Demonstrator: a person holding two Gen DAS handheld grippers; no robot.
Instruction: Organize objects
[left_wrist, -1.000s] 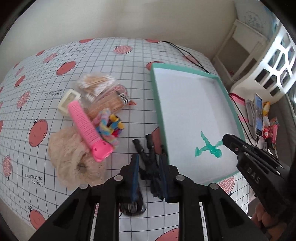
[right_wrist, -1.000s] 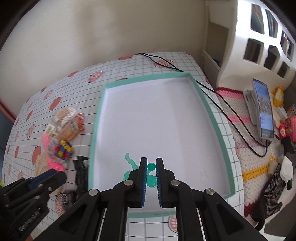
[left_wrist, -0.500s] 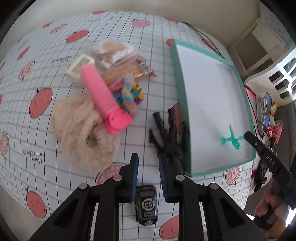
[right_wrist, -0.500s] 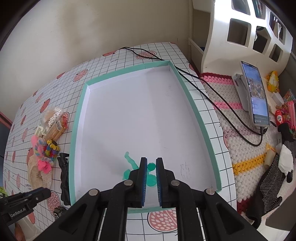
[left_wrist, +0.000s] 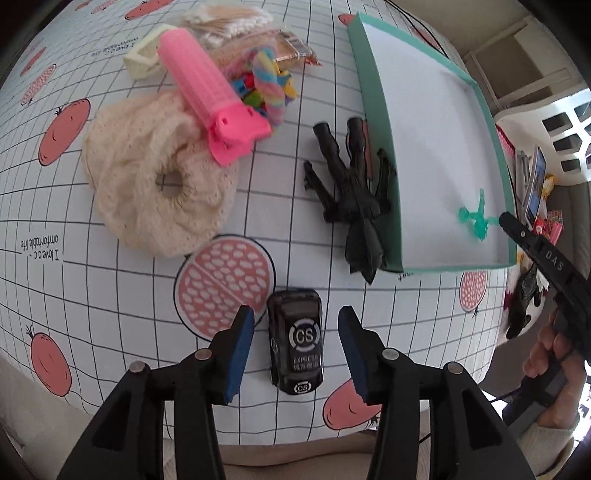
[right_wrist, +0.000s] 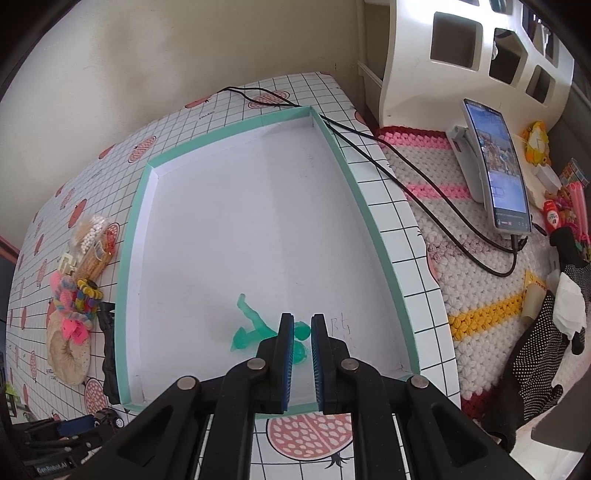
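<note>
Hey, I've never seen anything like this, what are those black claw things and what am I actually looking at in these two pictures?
No robot here: a person holds a two-finger gripper in each hand, and each picture comes from a fisheye camera on one gripper, looking along its fingers.

Left camera: the left gripper hangs over a black toy car on the checked tablecloth. Its jaws are opening, either side of the car, not touching it. Farther off lie a black toy figure, a pink hair roller and a cream knitted scrunchie.

Right camera: the right gripper is shut and holds nothing, above a green toy figure lying in the teal-rimmed tray.
</note>
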